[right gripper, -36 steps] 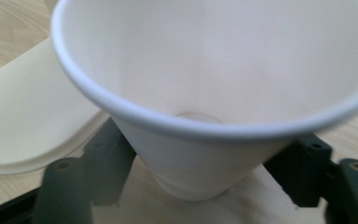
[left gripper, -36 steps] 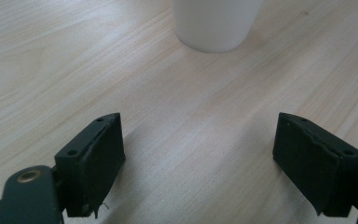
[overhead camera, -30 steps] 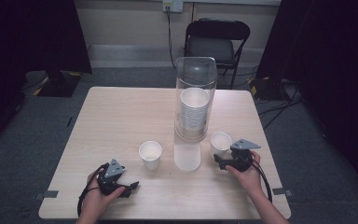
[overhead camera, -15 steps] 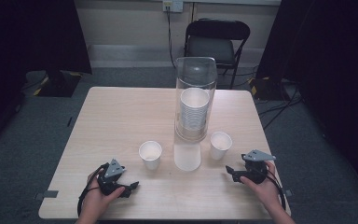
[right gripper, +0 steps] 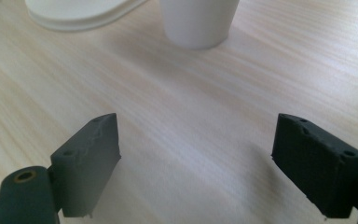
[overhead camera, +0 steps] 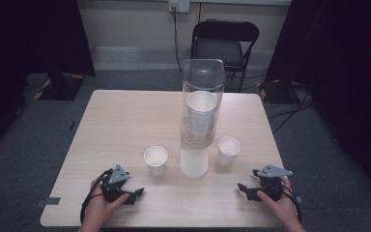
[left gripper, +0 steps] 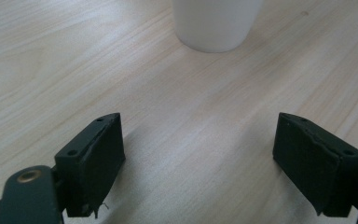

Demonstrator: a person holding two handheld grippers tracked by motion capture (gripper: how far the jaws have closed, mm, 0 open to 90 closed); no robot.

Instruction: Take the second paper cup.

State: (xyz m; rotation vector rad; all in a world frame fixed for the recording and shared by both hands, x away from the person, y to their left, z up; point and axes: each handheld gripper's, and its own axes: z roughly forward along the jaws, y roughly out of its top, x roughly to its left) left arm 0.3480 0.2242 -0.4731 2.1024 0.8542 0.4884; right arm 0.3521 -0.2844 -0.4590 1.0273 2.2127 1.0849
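Observation:
A tall clear dispenser tube (overhead camera: 202, 82) stands mid-table with a stack of white paper cups (overhead camera: 202, 113) inside, on a white base (overhead camera: 194, 163). One loose white cup (overhead camera: 155, 160) stands left of the base, another white cup (overhead camera: 228, 150) to its right. My left gripper (overhead camera: 136, 195) rests near the table's front left, open and empty, with the left cup's bottom (left gripper: 216, 23) ahead of it. My right gripper (overhead camera: 242, 189) sits at the front right, open and empty, facing the right cup (right gripper: 198, 21) and the base's edge (right gripper: 77, 14).
The light wooden table (overhead camera: 125, 121) has bare surface at the back and left. A black chair (overhead camera: 224, 43) stands beyond the far edge. Cables trail on the grey floor at the right.
My right gripper has let go of the right cup and drawn back toward the front right edge. The cup stays standing beside the base. The left gripper has not moved.

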